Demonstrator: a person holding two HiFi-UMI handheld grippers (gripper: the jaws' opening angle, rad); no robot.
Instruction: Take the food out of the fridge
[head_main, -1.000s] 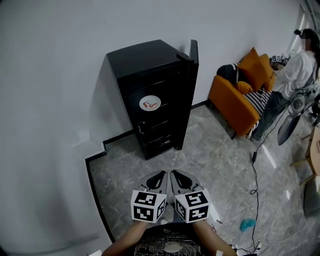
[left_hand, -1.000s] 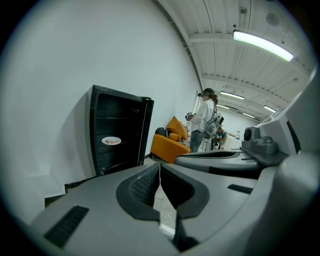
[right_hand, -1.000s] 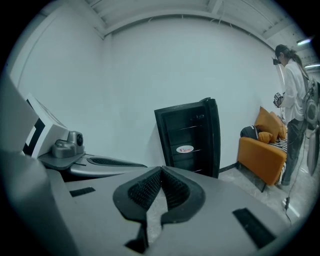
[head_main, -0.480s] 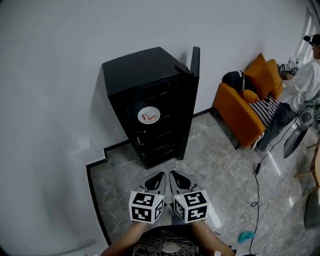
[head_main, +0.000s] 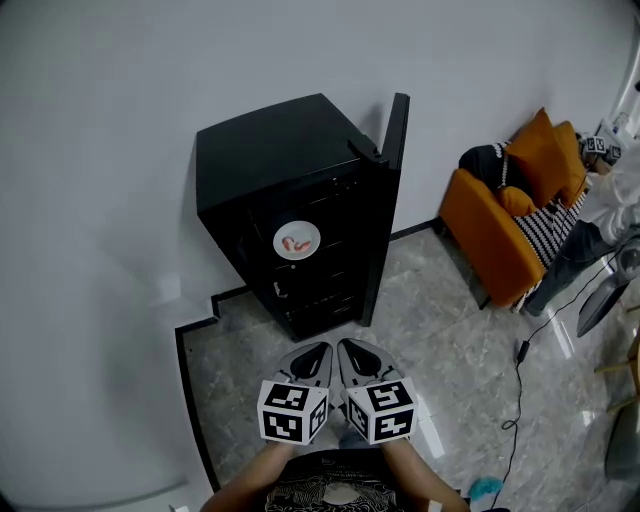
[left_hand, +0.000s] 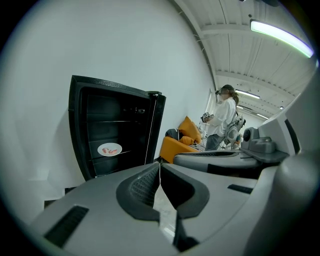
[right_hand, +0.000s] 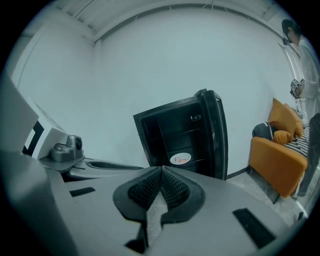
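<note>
A small black fridge (head_main: 270, 160) stands against the white wall with its door (head_main: 393, 150) swung open to the right. On a middle shelf sits a white plate of pinkish food (head_main: 297, 240), also seen in the left gripper view (left_hand: 109, 149) and the right gripper view (right_hand: 180, 159). My left gripper (head_main: 312, 357) and right gripper (head_main: 352, 354) are held side by side near my body, well short of the fridge. Both are shut with nothing between the jaws.
An orange sofa (head_main: 497, 235) with cushions stands at the right, with a person (head_main: 608, 210) beside it. A black cable (head_main: 518, 400) trails over the marble floor. A dark skirting strip (head_main: 190, 400) runs along the wall at the left.
The view has drifted so the fridge sits more centred and slightly closer. Both grippers stay shut and together.
</note>
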